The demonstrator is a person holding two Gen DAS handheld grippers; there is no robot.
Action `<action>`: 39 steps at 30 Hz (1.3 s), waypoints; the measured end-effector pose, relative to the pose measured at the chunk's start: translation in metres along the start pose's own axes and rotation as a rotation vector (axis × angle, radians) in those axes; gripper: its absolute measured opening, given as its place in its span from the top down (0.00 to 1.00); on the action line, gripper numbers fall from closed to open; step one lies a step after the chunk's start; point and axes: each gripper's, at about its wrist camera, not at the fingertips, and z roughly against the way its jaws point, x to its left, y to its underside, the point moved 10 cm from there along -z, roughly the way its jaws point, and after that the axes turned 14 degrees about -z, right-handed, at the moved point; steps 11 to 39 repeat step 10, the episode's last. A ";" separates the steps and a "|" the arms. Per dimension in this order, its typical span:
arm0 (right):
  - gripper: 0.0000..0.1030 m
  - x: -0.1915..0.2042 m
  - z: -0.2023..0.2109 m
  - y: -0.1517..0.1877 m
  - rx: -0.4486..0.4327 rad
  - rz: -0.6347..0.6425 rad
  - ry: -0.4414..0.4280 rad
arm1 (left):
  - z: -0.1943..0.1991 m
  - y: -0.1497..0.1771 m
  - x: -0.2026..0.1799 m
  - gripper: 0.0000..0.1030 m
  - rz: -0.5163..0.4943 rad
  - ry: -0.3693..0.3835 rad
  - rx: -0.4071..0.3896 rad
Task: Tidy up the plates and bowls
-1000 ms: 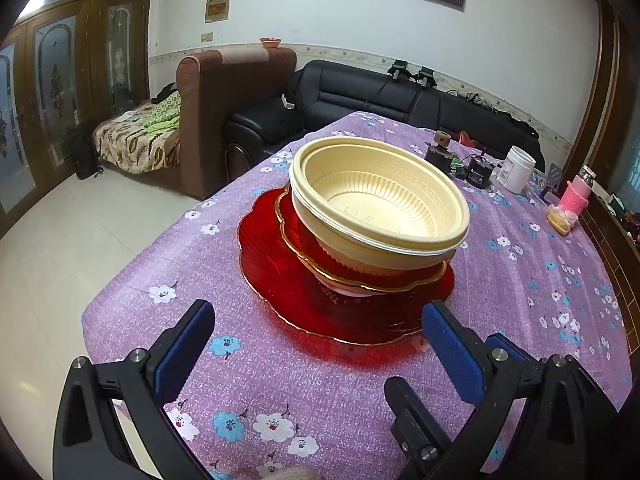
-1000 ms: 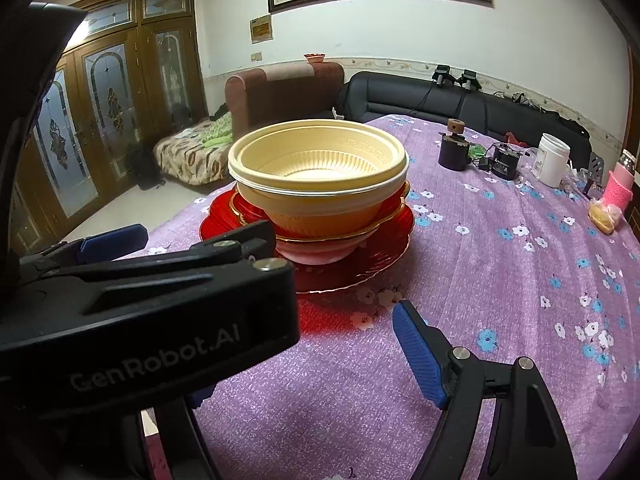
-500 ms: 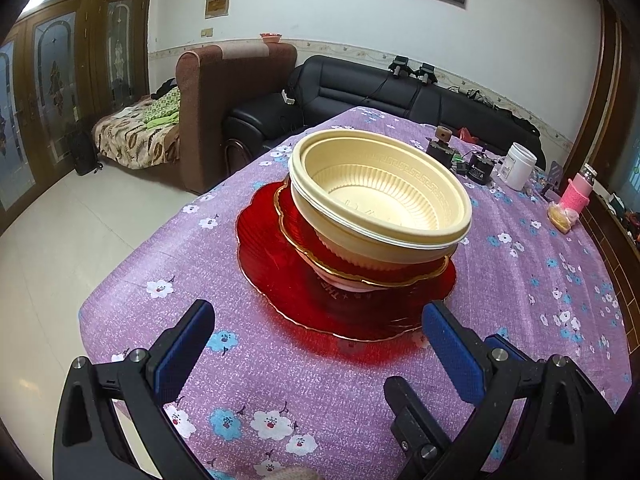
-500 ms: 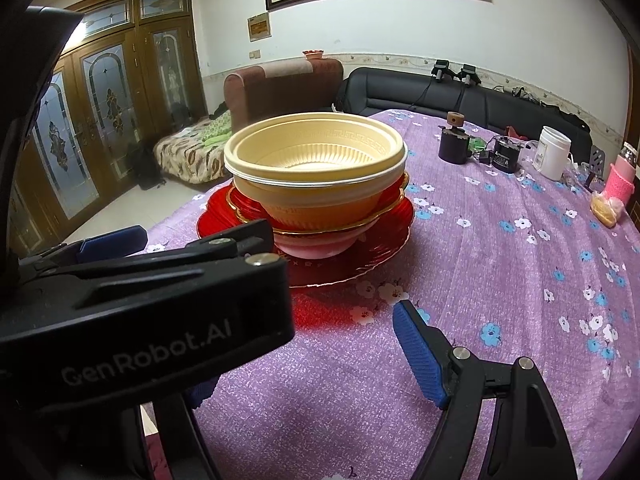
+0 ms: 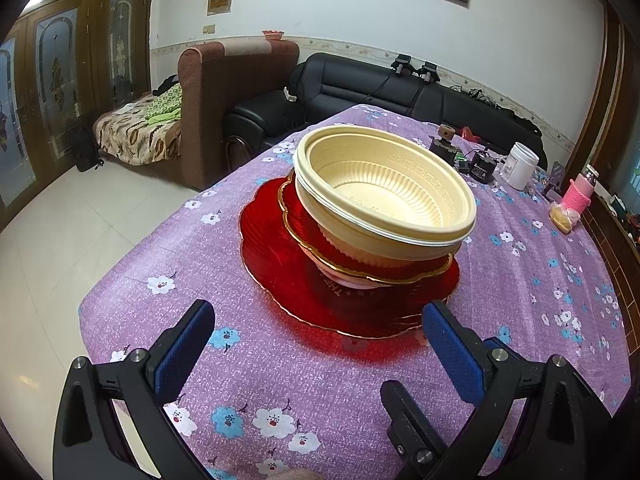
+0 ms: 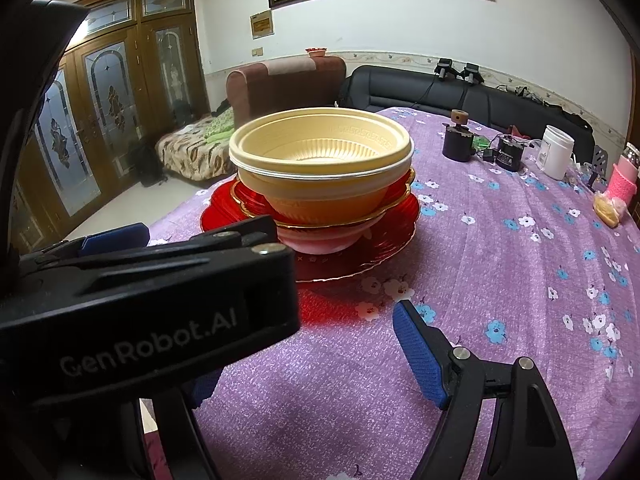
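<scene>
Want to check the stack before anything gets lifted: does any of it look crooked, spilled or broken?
Nothing spilled or broken. The cream bowls sit tilted and off-centre in the red gold-rimmed dish, overhanging its right side. That dish rests on the big red plate. Both grippers are open, clear of it.

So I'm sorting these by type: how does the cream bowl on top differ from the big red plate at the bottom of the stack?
The cream bowl is opaque and matte; the red plate is see-through and glossy. The cream bowl is deep with ribbed walls; the red plate is flat and shallow. The cream bowl has a plain rounded rim; the red plate has a scalloped, gold-trimmed edge. The red plate lies on the tablecloth; the cream bowl tops the stack. Both are round and empty.
</scene>
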 end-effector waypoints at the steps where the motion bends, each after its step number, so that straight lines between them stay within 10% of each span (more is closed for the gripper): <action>1: 0.20 0.000 0.000 0.001 0.000 0.000 -0.001 | 0.000 0.000 0.000 0.00 0.001 -0.002 0.000; 39: 0.20 -0.004 0.001 0.003 0.003 -0.012 -0.014 | 0.004 -0.002 -0.008 0.00 -0.023 -0.009 0.007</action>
